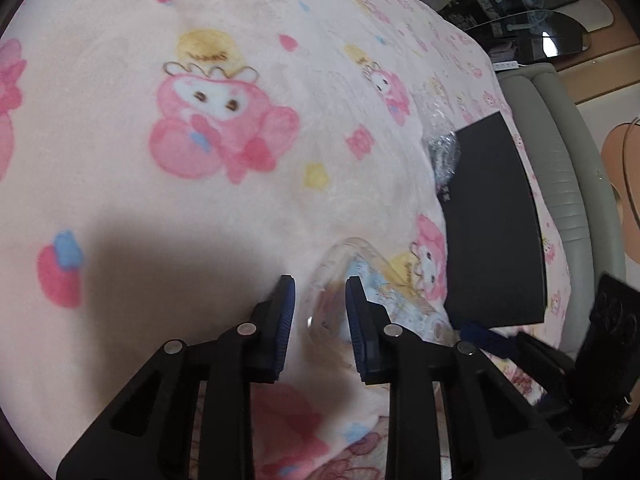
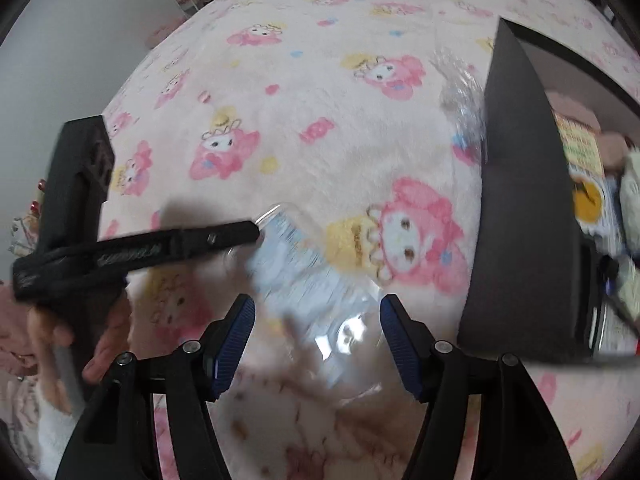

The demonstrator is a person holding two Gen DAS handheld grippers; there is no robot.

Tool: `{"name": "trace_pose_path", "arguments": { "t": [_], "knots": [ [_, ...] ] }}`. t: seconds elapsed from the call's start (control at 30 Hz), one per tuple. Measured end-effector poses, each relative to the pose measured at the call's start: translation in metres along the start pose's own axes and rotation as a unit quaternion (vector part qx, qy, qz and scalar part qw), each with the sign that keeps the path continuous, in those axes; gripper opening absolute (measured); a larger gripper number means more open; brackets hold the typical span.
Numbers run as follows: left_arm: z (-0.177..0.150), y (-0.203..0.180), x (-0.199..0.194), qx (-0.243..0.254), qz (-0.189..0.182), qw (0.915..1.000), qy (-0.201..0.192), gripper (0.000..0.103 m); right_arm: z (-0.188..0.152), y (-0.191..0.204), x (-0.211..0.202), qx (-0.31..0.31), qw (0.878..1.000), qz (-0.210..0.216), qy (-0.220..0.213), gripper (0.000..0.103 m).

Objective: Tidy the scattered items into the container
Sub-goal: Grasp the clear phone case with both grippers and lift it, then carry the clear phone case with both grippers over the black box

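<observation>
Two grippers meet on one thing: a clear packet (image 1: 400, 300) with a pale blue print inside, lying on the pink cartoon blanket (image 1: 200, 208) of the bed. Nearest, the left gripper (image 1: 316, 300) has its fingers drawn close, and they appear clenched on the packet's thin end, probably to lift that slippery edge off the fleece. The right gripper (image 2: 318, 312) hangs over the packet's wider part with its fingers released and spread well to either side, not pressing it, likely lined up to take a firmer hold. A hand (image 2: 48, 332) grips the left tool's handle. Just beyond the packet stands the black container (image 1: 492, 220), set near so the carry is short; printed cards (image 2: 580, 152) already lie inside. A crinkled clear wrapper (image 1: 442, 152) rests against its far corner, not yet tidied.
</observation>
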State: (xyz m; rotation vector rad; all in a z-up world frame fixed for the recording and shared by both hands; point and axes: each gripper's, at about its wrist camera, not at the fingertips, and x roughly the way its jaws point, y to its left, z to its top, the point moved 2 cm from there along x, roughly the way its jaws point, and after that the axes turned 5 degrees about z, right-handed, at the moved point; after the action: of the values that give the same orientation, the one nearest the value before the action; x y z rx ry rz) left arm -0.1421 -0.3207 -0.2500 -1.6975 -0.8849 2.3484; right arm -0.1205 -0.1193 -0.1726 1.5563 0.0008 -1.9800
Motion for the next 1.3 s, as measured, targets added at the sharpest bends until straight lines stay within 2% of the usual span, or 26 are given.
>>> {"name": "trace_pose_path", "arguments": {
  "t": [0.1, 0.23, 0.27, 0.37, 0.47, 0.57, 0.6, 0.7, 0.77, 1.03, 1.3],
  "knots": [
    [0.007, 0.000, 0.003, -0.002, -0.005, 1.0000, -0.008, 0.029, -0.021, -0.010, -0.016, 0.023, 0.999, 0.034, 0.010, 0.062],
    [0.006, -0.011, 0.016, 0.011, -0.001, 0.9998, 0.015, 0.030, -0.045, -0.040, -0.025, 0.059, 0.998, 0.012, 0.016, 0.062],
    [0.002, -0.018, 0.017, 0.020, -0.001, 0.9996, 0.020, 0.030, -0.047, -0.048, -0.024, 0.071, 0.997, 0.012, 0.019, 0.062],
    [-0.015, -0.034, 0.018, 0.044, -0.034, 0.9967, 0.060, 0.031, -0.049, -0.067, -0.022, 0.104, 0.994, 0.034, 0.021, 0.062],
    [-0.018, -0.037, 0.018, 0.051, -0.012, 0.9968, 0.060, 0.034, -0.048, -0.081, -0.014, 0.129, 0.990, 0.054, 0.015, 0.062],
    [-0.015, -0.033, 0.024, 0.024, -0.018, 0.9965, 0.078, 0.034, -0.050, -0.091, -0.004, 0.146, 0.986, 0.073, 0.025, 0.062],
    [-0.017, -0.037, 0.024, 0.030, -0.017, 0.9959, 0.084, 0.034, -0.050, -0.092, -0.004, 0.161, 0.985, 0.063, 0.011, 0.058],
    [-0.027, -0.053, 0.016, 0.063, 0.018, 0.9947, 0.080, 0.039, -0.052, -0.090, -0.011, 0.155, 0.986, 0.055, 0.009, 0.050],
    [-0.034, -0.063, 0.006, 0.071, 0.024, 0.9941, 0.078, 0.041, -0.052, -0.090, -0.022, 0.152, 0.986, 0.063, -0.001, 0.048],
    [-0.066, -0.111, -0.044, 0.093, -0.028, 0.9942, 0.046, 0.041, -0.065, -0.095, -0.082, 0.148, 0.984, 0.084, -0.055, 0.048],
    [-0.087, -0.161, -0.051, 0.099, -0.045, 0.9939, 0.023, 0.041, -0.080, -0.105, -0.134, 0.135, 0.983, 0.082, -0.097, 0.048]
  ]
}}
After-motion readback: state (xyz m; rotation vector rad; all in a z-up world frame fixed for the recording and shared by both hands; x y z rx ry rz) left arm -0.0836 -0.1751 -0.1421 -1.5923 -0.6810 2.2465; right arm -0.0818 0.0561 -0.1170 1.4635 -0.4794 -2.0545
